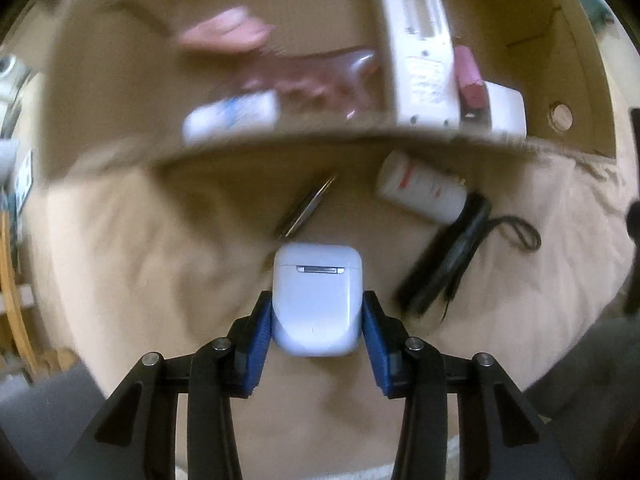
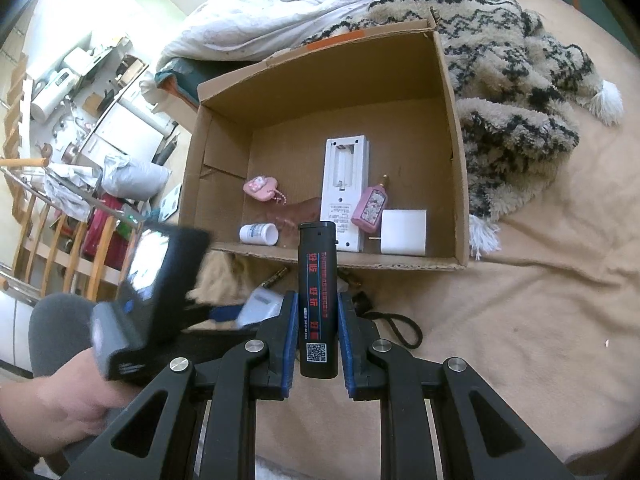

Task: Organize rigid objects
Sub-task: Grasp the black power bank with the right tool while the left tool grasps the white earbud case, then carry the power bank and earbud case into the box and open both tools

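A tan blanket [image 2: 520,300] is spread over the bed, with a shaggy patterned throw [image 2: 516,92] and a white duvet [image 2: 304,0] bunched behind; a cluttered room with wooden railings [image 2: 52,240] is seen at the left edge; an open cardboard box [image 2: 456,152] is set on the blanket, and in it are laid a white remote [image 2: 345,192], a pink perfume bottle [image 2: 370,208], a white block [image 2: 403,232], a pink keychain case [image 2: 261,189] and a small white bottle [image 2: 259,234]; outside it, near its front wall, a white bottle [image 1: 422,186] and a strapped black object [image 1: 444,256] are left lying; a white earbud case [image 1: 316,300] on the blanket is flanked by the blue pads of the left gripper [image 1: 317,320], whether touched cannot be told; a black lighter [image 2: 318,300] is clamped upright in the right gripper [image 2: 318,312]; the left view is heavily blurred, and a thin metallic item [image 1: 308,208] cannot be identified.
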`<action>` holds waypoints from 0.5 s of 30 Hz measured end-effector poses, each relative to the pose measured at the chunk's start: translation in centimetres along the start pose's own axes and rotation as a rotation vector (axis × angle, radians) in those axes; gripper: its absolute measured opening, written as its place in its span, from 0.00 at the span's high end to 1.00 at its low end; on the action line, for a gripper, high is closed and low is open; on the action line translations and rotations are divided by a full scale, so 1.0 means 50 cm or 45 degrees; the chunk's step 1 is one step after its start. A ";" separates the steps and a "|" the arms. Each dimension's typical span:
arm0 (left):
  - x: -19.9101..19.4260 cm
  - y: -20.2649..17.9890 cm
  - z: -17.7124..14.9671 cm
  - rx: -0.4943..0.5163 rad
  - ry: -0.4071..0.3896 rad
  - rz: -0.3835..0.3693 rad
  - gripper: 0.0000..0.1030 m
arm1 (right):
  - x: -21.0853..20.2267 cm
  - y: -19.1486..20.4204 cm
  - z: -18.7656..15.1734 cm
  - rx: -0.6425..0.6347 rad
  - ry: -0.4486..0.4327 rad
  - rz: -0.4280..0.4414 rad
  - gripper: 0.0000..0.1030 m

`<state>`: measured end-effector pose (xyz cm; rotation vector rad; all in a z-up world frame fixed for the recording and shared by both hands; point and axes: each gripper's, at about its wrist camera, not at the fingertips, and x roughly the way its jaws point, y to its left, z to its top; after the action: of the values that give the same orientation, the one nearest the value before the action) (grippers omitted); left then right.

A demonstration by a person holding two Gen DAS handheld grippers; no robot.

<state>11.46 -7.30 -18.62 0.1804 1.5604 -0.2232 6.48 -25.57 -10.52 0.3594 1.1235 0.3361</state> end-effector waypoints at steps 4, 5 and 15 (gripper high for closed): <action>0.007 0.031 -0.036 -0.032 0.050 0.031 0.62 | 0.001 0.001 0.000 -0.004 0.004 -0.004 0.80; 0.010 0.035 -0.038 -0.036 0.057 0.037 0.62 | 0.002 0.002 0.000 -0.006 0.006 -0.008 0.80; 0.041 0.042 0.006 -0.025 0.039 0.062 0.61 | 0.013 -0.004 -0.003 -0.006 0.030 -0.058 0.80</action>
<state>12.28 -5.40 -20.71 0.2069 1.5862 -0.1679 6.62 -25.46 -11.21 0.3260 1.1524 0.3035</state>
